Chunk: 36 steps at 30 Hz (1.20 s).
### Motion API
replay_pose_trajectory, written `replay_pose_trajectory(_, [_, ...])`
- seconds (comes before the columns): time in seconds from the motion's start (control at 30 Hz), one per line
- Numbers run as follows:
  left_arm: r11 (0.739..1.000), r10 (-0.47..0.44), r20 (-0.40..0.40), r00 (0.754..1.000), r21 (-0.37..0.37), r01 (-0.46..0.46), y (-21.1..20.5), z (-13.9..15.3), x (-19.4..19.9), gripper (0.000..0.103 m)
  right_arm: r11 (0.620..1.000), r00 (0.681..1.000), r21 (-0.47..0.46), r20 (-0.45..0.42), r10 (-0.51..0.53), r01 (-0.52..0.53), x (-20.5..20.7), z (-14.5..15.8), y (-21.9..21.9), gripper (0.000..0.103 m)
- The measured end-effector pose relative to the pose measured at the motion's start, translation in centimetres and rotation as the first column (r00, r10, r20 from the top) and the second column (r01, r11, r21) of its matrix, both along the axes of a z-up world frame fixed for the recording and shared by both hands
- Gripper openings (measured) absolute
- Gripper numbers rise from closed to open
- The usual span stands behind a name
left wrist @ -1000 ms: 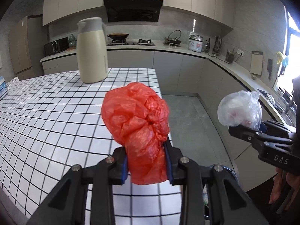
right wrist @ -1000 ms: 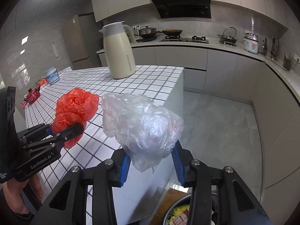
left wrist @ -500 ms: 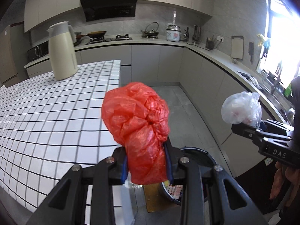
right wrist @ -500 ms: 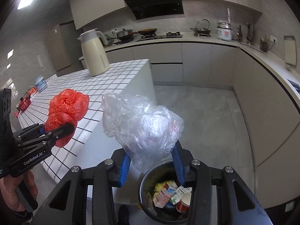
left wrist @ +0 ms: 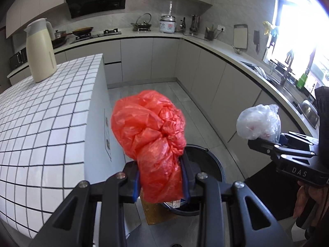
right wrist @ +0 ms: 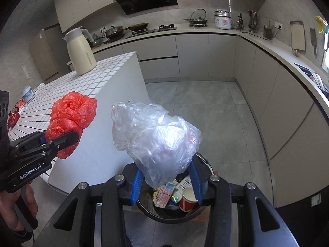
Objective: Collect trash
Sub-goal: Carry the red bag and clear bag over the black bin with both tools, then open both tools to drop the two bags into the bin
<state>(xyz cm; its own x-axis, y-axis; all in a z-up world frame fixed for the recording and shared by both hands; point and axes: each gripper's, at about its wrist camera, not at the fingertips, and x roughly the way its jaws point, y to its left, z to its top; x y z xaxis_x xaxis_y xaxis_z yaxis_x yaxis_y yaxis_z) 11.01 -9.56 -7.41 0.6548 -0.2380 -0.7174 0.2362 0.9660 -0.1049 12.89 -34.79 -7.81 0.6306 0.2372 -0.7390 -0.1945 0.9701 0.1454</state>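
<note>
Blue-padded jaws of our left gripper [left wrist: 161, 180] pinch a crumpled red plastic bag [left wrist: 152, 142], while our right gripper [right wrist: 165, 182] clamps a scrunched clear plastic bag [right wrist: 156, 140]. Below and just ahead of both sits the round black trash bin [right wrist: 202, 210], holding cartons and a red paper cup. We judge the right gripper nearer: from its view the clear bag hangs over the bin's mouth, whereas the red bag hangs by the bin's near rim, beside the white tiled counter [left wrist: 47, 121].
</note>
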Motion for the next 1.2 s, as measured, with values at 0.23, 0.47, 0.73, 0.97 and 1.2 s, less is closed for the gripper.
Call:
replay_pose_trajectory(0.23, [0.999, -0.036, -0.078, 0.996, -0.009, 0.035, -1.6, -3.2, -0.7, 0.032, 1.0, 0.998, -0.018, -0.063, -0.027, 0.026, -1.5, -3.1, -0.8, 0.043])
replay_pose_trajectory(0.47, [0.998, -0.06, -0.126, 0.99, -0.023, 0.057, -3.2, -5.1, -0.8, 0.032, 0.999, 0.992, -0.033, -0.123, -0.021, 0.017, -1.8, -6.1, -1.3, 0.043])
replay_pose_trajectory(0.73, [0.998, -0.054, -0.178, 0.983, -0.028, 0.05, -4.2, -7.3, -0.5, 0.032, 0.999, 0.985, -0.044, -0.172, -0.009, 0.002, -1.2, -9.0, -1.4, 0.043])
replay_pose_trajectory(0.97, [0.998, -0.059, -0.245, 0.968, -0.007, 0.059, -5.8, -9.9, 0.6, 0.032, 0.997, 0.976, -0.064, -0.219, 0.022, -0.037, -0.1, -12.4, -1.2, 0.043])
replay_pose_trajectory(1.2, [0.998, -0.067, -0.319, 0.945, 0.001, 0.071, -7.0, -12.6, 1.9, 0.033, 0.987, 0.959, -0.111, -0.27, 0.086, -0.119, 3.0, -16.6, 0.1, 0.044])
